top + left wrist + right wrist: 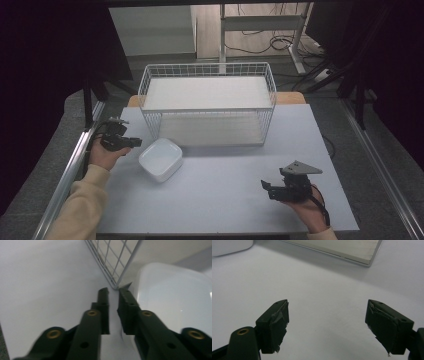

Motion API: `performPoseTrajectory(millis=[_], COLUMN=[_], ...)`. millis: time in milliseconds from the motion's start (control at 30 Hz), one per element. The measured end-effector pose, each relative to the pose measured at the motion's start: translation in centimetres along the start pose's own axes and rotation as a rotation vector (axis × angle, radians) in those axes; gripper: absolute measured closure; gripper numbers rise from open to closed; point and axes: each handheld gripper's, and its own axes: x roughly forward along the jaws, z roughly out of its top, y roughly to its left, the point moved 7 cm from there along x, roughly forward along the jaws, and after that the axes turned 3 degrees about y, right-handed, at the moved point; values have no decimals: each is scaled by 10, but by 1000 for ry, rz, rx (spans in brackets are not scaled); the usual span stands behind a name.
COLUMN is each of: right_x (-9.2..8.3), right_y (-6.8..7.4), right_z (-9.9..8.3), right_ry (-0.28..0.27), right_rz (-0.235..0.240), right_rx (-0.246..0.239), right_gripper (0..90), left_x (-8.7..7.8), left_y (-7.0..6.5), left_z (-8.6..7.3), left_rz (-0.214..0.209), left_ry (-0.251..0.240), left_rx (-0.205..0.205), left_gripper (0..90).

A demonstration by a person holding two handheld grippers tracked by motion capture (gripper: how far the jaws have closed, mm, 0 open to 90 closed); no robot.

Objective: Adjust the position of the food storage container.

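A white square bowl sits on the grey table, just in front of the left corner of a white wire basket. My left gripper lies at the bowl's left edge, pointing right. In the left gripper view its jaws are almost together, with a thin slit of bare table between them; the bowl is right beside the right jaw, and the wire basket's corner is just ahead. My right gripper rests low at the front right, its jaws wide open over bare table.
The two-level wire basket holds white shelf boards and takes up the back middle of the table. Its lower edge and a corner of the bowl lie far ahead in the right gripper view. Metal rails run along both sides of the table.
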Motion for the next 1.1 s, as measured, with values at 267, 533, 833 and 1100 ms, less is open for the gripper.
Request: performPoseTrajectory(millis=[267,533,833,1100], right_x=[0,2,3,2], right_y=[-1,-1,0,0], right_z=[-1,-2,-3,-2], right_ry=[7,13,18,17], right_rz=[-6,-7,-8,-9], right_rx=[-1,-2,-3,-2], right_gripper=[192,192,192,192], left_x=[15,22,20,22], left_y=[-6,-13,-23,-39], left_z=[-2,-3,-7,-8], left_rz=[-23,-29,-32,-50], left_ry=[53,77,99,101], left_rx=[31,61,118,149], left_gripper=[900,900,900,900])
